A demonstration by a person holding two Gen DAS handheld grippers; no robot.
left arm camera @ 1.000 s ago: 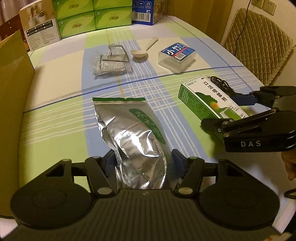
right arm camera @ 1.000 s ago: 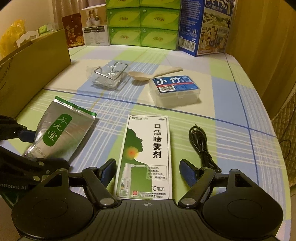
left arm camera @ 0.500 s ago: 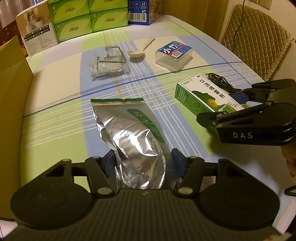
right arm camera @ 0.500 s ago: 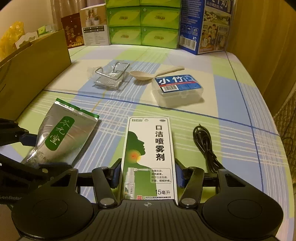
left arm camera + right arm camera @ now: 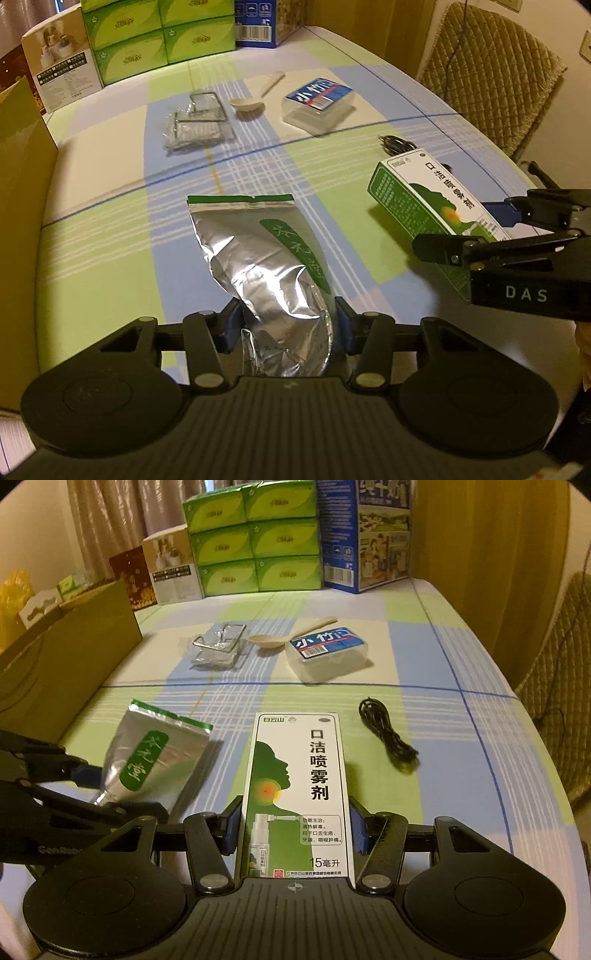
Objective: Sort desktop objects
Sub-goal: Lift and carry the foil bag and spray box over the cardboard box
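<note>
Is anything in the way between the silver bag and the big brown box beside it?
Nothing visible is. The silver bag, held by the left hand-held gripper, has only bare tablecloth between it and the brown box on its left. The other things lie farther off or to the right.

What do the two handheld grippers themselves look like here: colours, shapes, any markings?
Both are matte black plastic with two round discs at the base and a ribbed centre plate. The left gripper and right gripper have blue pads on their jaws and silver pivot screws. White "DAS" lettering marks the right gripper's side.
</note>
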